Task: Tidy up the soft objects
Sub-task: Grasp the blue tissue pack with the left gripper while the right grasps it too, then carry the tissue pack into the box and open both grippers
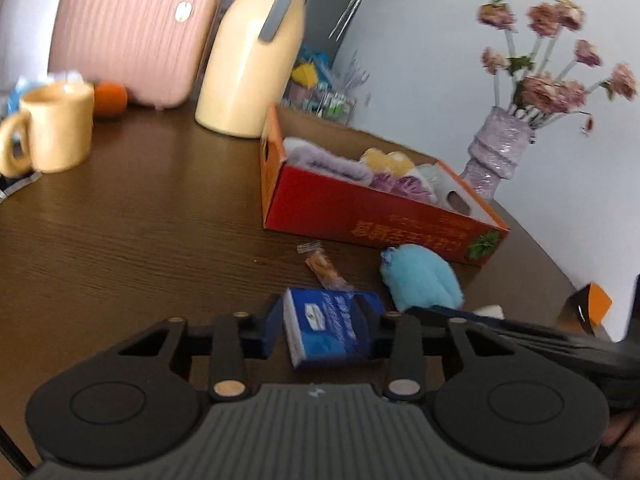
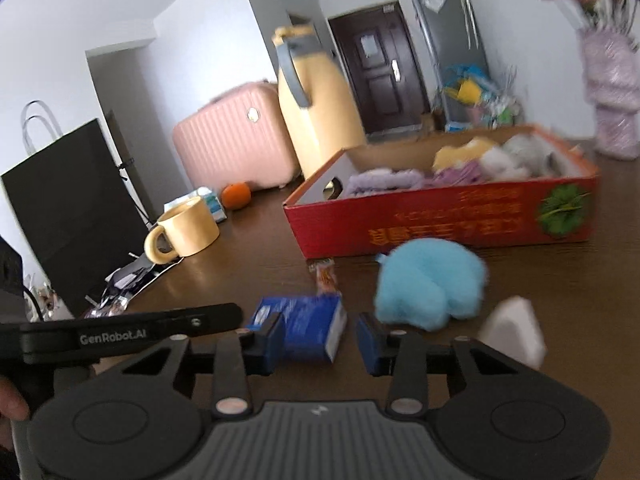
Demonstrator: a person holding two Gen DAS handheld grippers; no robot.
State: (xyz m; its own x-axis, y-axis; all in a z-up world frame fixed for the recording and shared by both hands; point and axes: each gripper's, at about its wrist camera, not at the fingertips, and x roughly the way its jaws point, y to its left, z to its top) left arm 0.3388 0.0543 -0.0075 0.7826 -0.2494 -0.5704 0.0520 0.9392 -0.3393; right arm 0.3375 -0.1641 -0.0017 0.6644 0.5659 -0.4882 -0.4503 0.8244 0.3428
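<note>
Motion blur smears both views. The blue tissue pack [image 1: 330, 330] sits between the left gripper [image 1: 320, 330] fingers, narrowed around it; contact unclear. The right gripper [image 2: 320, 344] is part-open, empty. The blue plush [image 2: 430, 284] lies beside the red box [image 2: 440, 224]

Both handheld tools were matte black plastic: the left gripper [image 1: 320, 330] and right gripper [image 2: 320, 340] carried blue pads, ribbed grey housings, round side discs and silver rivets (one arm was lettered "GenRobot_AI" in white).
</note>
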